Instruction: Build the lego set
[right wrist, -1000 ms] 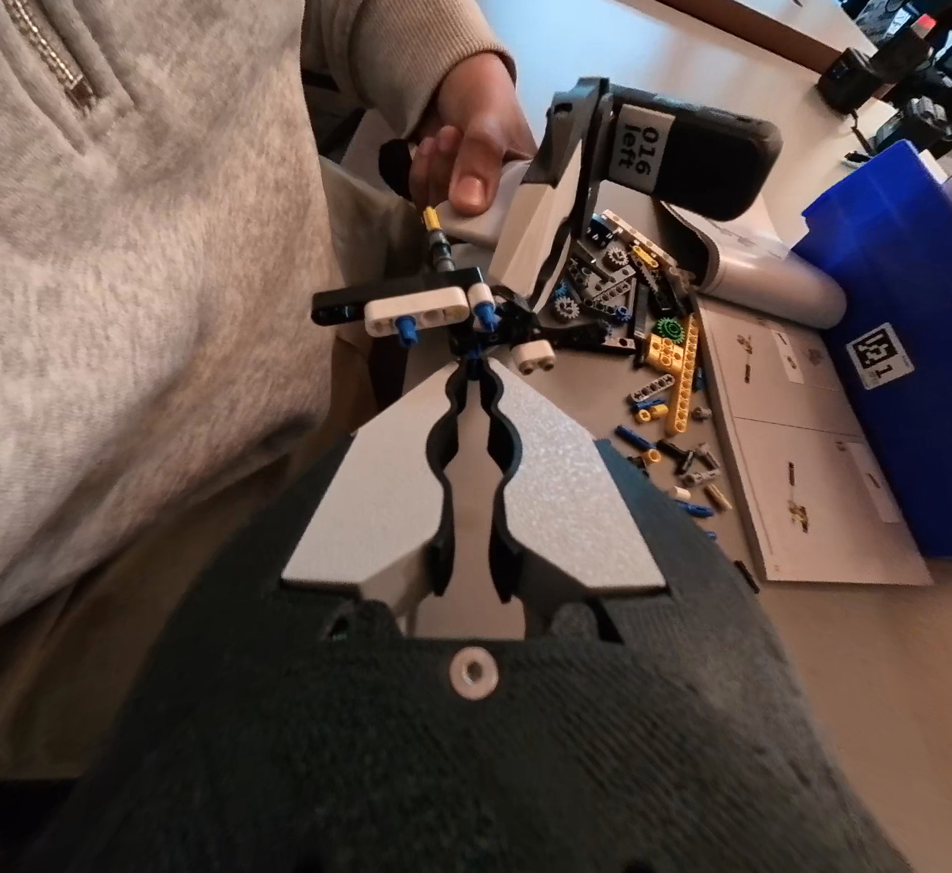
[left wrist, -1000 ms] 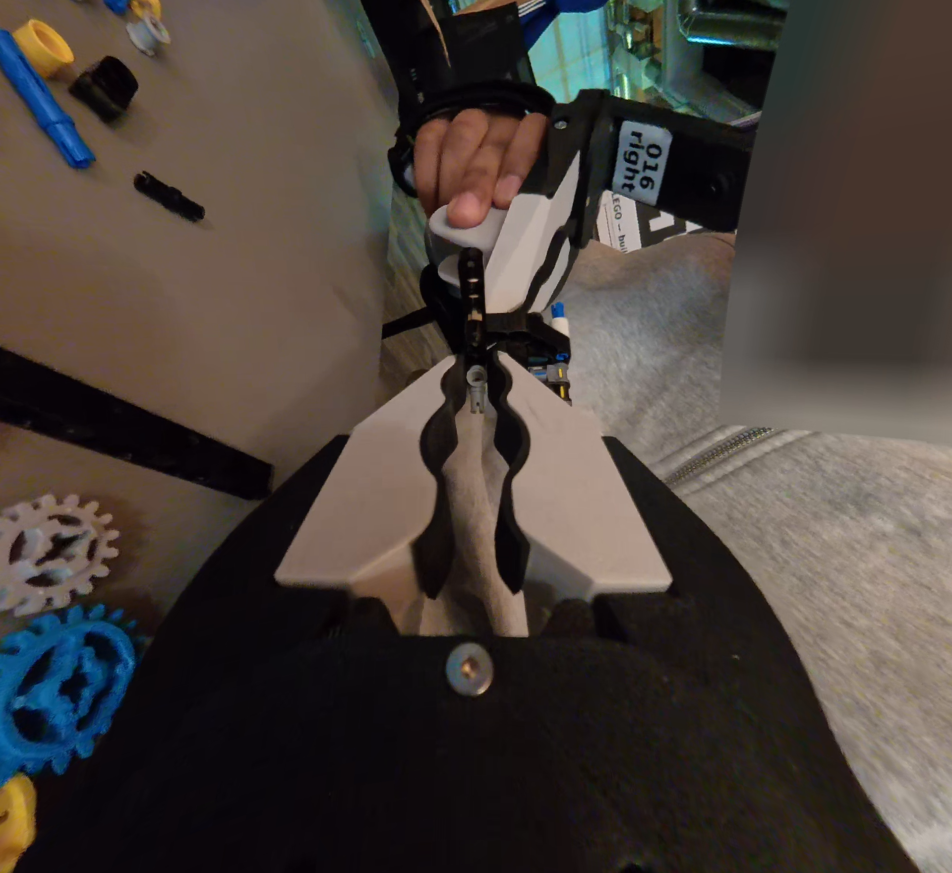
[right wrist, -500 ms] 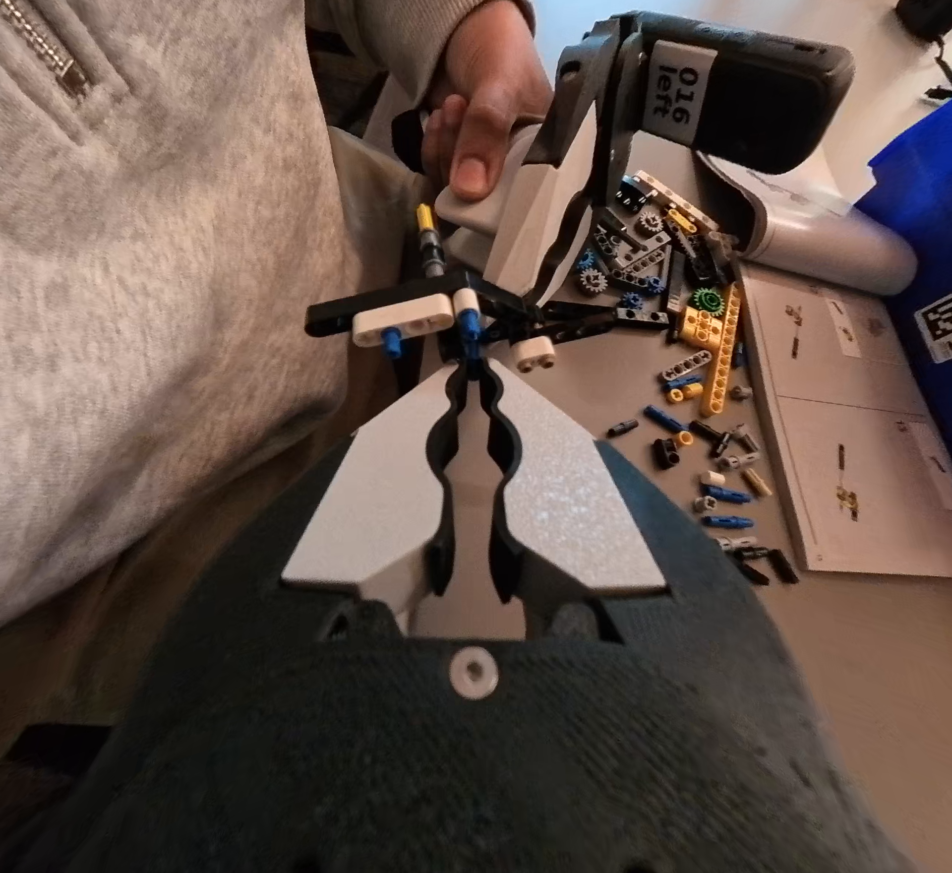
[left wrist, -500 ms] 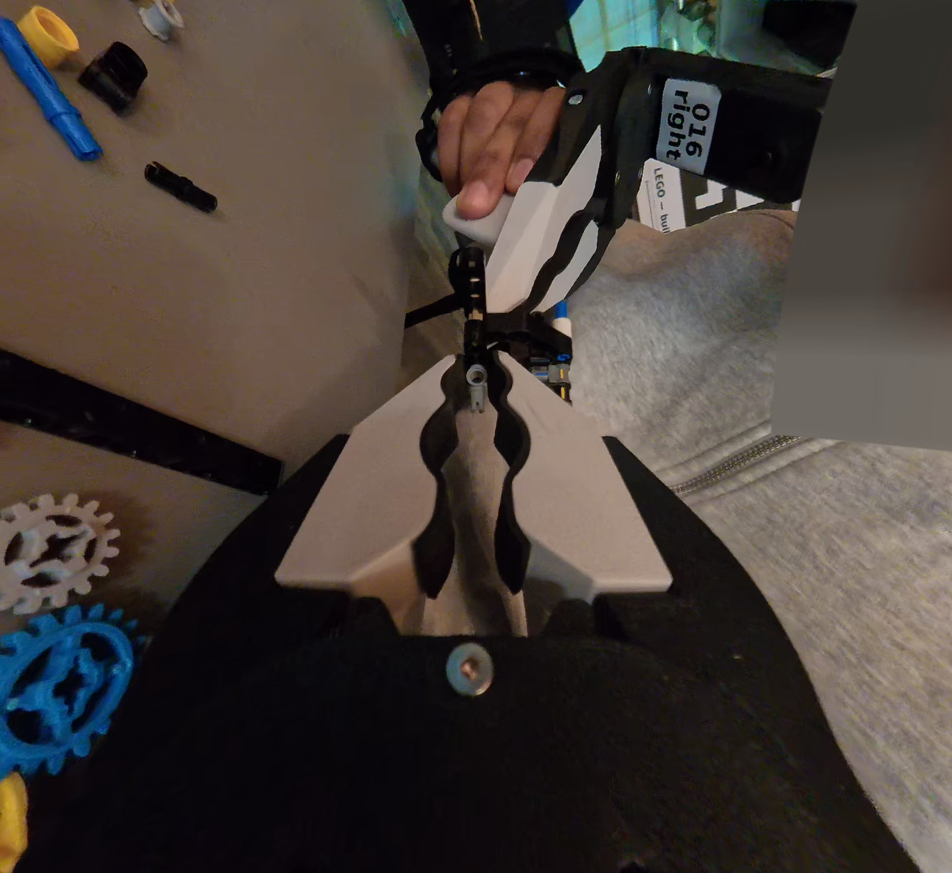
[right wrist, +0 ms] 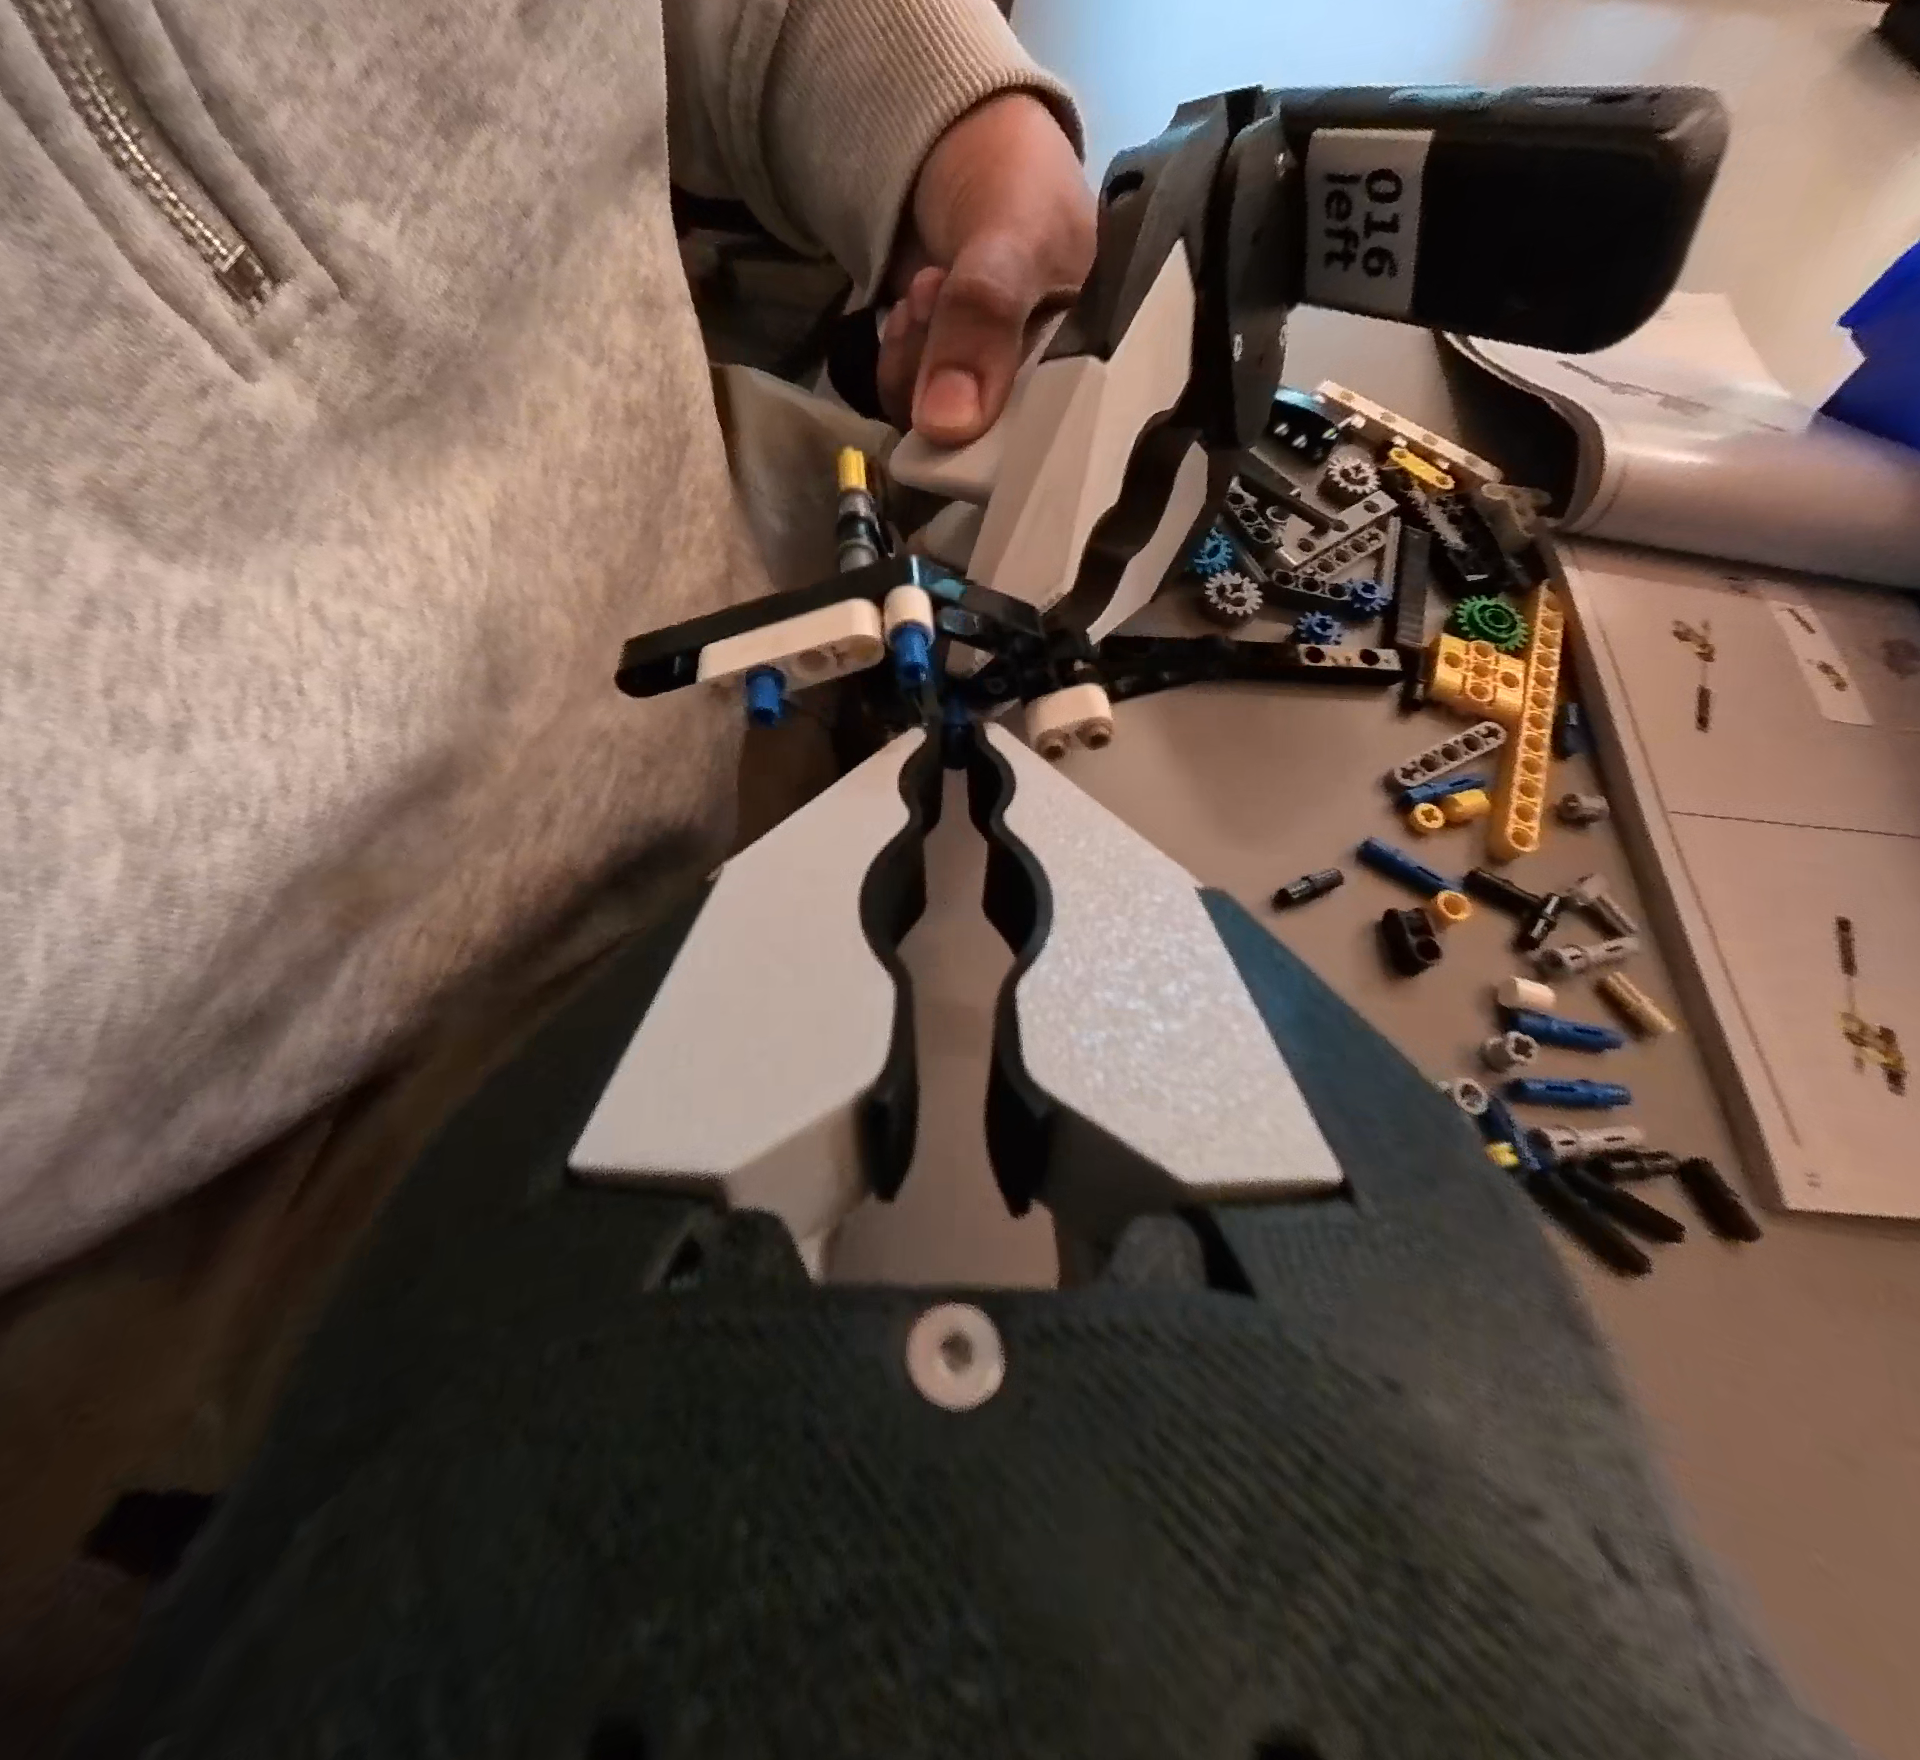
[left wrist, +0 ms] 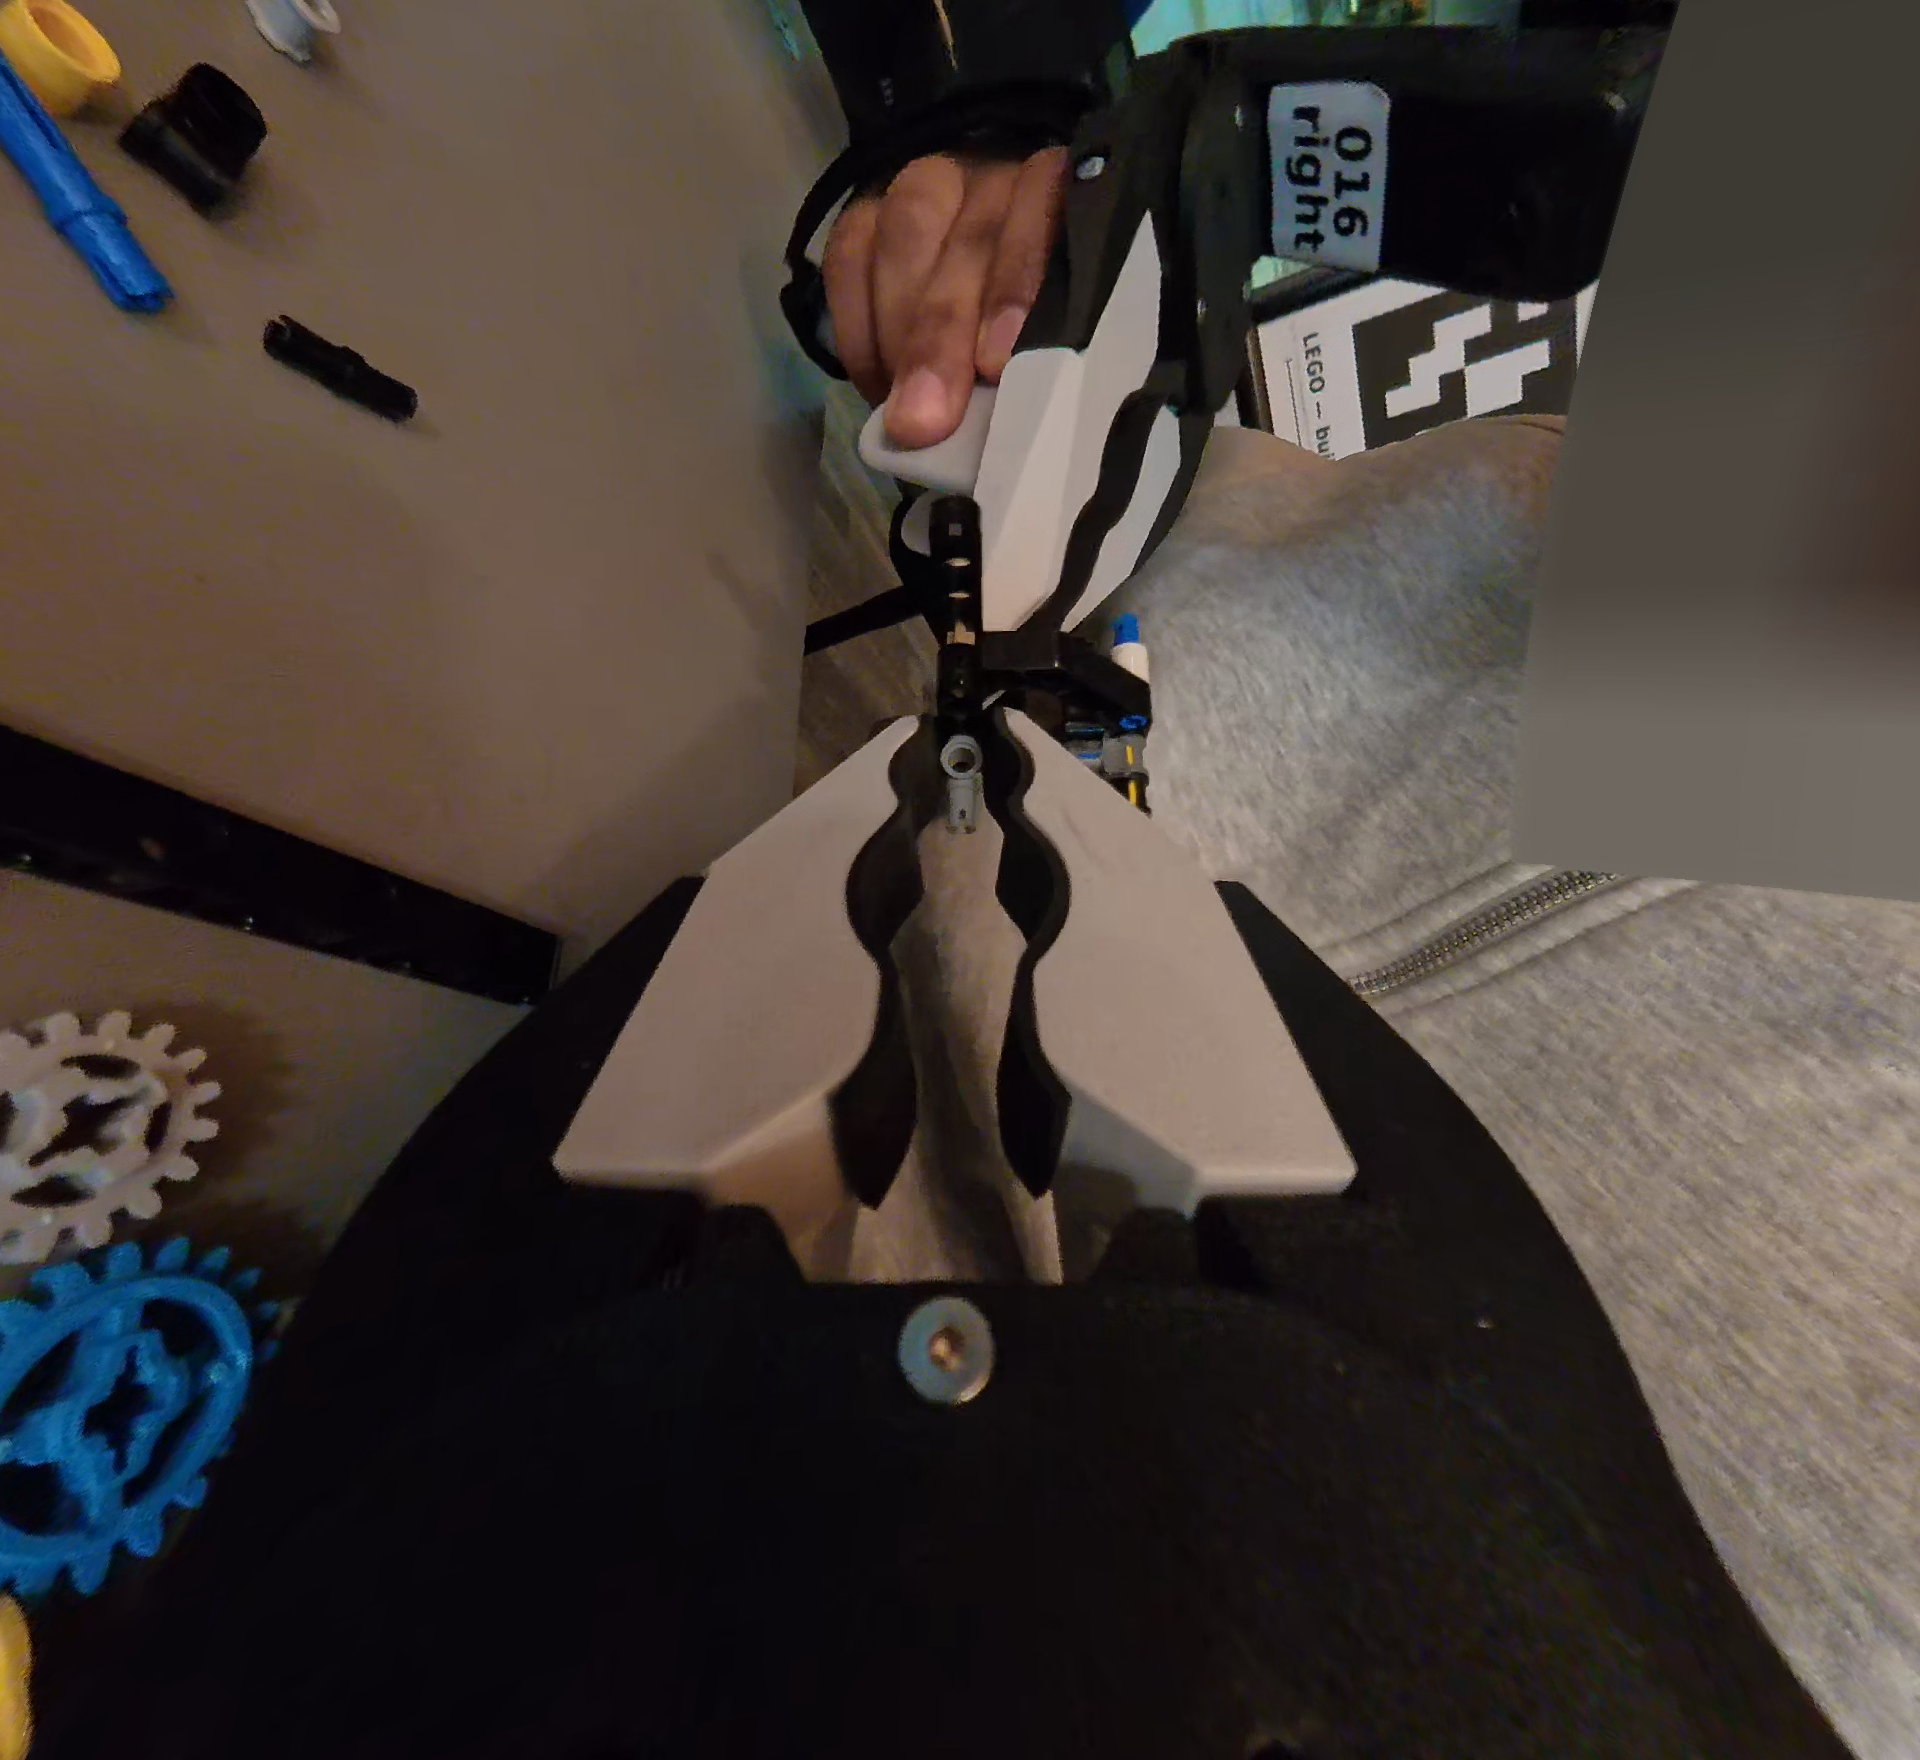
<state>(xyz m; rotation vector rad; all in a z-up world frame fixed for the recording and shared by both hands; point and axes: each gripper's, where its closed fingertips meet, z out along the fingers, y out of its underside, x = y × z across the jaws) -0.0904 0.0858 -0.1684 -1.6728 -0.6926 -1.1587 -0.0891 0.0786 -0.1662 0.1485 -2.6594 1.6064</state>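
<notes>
Now, near to far, each line with its risk:
Left gripper (left wrist: 961, 754): at frame centre of the left wrist view, jaws pinched together on a small grey connector (left wrist: 962, 775) joined to a black beam (left wrist: 956, 588) of the lego assembly; the hold is only at the fingertips, so a twist could lever the piece out.
Right gripper (right wrist: 954, 742): at centre of the right wrist view, clamped on a blue pin end under the lego assembly (right wrist: 894, 640); the thin pin could pull free of its hole if the two grippers draw apart.
Assembly: held in the air between both grippers, close to the grey sweatshirt (right wrist: 364, 463); a dropped part would likely fall to the lap, not the table.
Loose parts (right wrist: 1507, 879): scattered at right of the right wrist view on the table (right wrist: 1299, 827); a yellow beam (right wrist: 1527, 754) lies among them, well apart from the grip.
Instruction sheet (right wrist: 1766, 879): far right; the step number cannot be told.
</notes>
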